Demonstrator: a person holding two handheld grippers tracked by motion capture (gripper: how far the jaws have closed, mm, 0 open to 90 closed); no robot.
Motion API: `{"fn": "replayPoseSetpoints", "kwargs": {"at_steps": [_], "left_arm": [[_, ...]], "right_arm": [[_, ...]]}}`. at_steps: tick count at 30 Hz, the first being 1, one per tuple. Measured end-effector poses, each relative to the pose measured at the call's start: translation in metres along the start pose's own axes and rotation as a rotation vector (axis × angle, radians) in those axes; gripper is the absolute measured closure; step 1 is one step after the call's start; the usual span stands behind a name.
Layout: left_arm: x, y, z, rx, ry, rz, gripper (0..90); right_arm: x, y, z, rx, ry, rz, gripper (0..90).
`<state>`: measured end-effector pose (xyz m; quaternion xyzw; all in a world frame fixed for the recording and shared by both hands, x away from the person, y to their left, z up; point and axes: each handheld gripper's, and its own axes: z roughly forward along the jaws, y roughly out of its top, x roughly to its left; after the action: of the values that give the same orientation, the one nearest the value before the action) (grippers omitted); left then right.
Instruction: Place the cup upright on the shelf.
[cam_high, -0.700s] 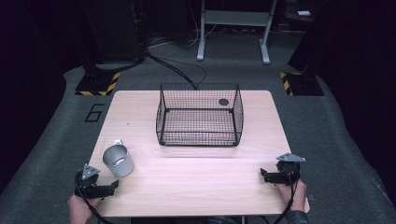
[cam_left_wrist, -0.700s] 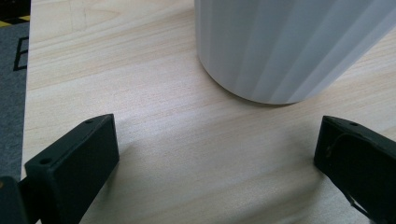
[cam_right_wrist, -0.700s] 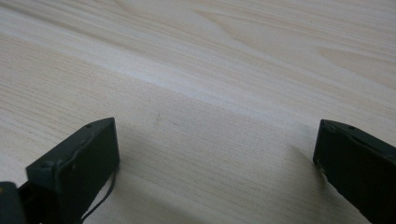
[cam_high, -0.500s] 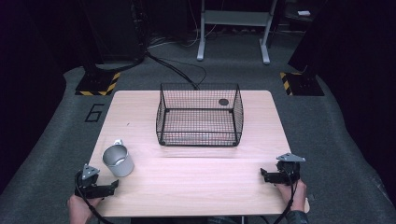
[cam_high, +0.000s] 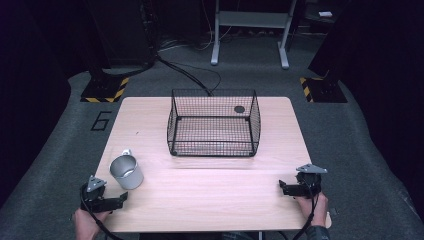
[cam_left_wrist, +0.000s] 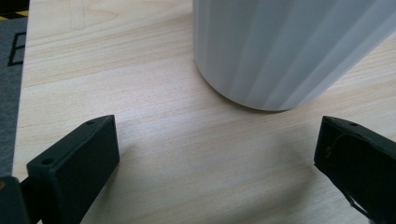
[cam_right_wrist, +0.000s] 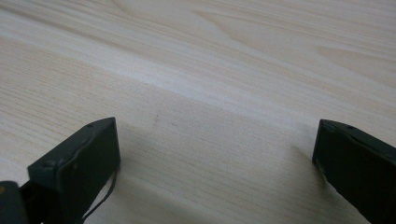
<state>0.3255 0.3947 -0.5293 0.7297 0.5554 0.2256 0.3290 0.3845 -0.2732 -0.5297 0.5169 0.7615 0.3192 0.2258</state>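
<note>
At the near left corner of the table (cam_high: 210, 190), your left gripper (cam_high: 121, 198) rests with jaws spread wide, holding nothing. The metal cup (cam_high: 126, 171) stands upright just beyond it, close but not touching; its ribbed side looms ahead in the left gripper view. Your right gripper (cam_high: 281, 187) sits near the right edge, jaws also wide apart, empty. Wire basket (cam_high: 214, 122) mid-table.

The pale wooden table (cam_high: 210, 192) is evenly lit from above while the surroundings stay dark. The ribbed white metal cup (cam_left_wrist: 285, 46) looms soft and blurred; both gripper views show soft shadows beside the jaws.
</note>
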Motion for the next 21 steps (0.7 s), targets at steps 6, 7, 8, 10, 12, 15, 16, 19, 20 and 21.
{"fn": "replayPoseSetpoints", "kwargs": {"at_steps": [6,7,8,10,12,15,16,19,20,21], "left_arm": [[-0.007,0.008,-0.009,-0.040,-0.033,-0.012,0.0],[-0.008,0.010,-0.010,-0.045,-0.039,-0.012,0.0],[-0.009,0.011,-0.012,-0.048,-0.044,-0.012,0.0],[-0.011,0.016,-0.016,-0.058,-0.061,-0.016,0.0],[-0.014,0.020,-0.019,-0.061,-0.063,-0.013,0.0],[-0.017,0.026,-0.024,-0.063,-0.067,-0.008,0.0],[-0.019,0.028,-0.025,-0.073,-0.061,-0.007,0.0],[-0.022,0.035,-0.029,-0.080,-0.056,0.001,0.0],[-0.023,0.037,-0.029,-0.091,-0.048,0.001,0.0],[-0.024,0.040,-0.030,-0.093,-0.046,0.000,0.0]], "right_arm": [[0.000,0.000,0.000,-0.007,0.002,0.002,0.7],[0.000,0.000,0.000,-0.007,0.002,0.002,0.7],[0.000,0.000,0.000,-0.007,0.003,0.002,0.7],[0.000,0.000,0.000,-0.007,0.002,0.003,0.8],[0.000,0.000,0.000,-0.007,0.003,0.002,0.9],[0.000,0.000,0.000,-0.007,0.003,0.003,0.9],[0.000,0.000,0.000,-0.007,0.003,0.002,0.9],[0.000,0.000,0.000,-0.008,0.003,0.002,0.9],[0.000,0.000,0.000,-0.007,0.003,0.002,0.9],[0.000,0.000,0.000,-0.008,0.003,0.002,0.9]]}}
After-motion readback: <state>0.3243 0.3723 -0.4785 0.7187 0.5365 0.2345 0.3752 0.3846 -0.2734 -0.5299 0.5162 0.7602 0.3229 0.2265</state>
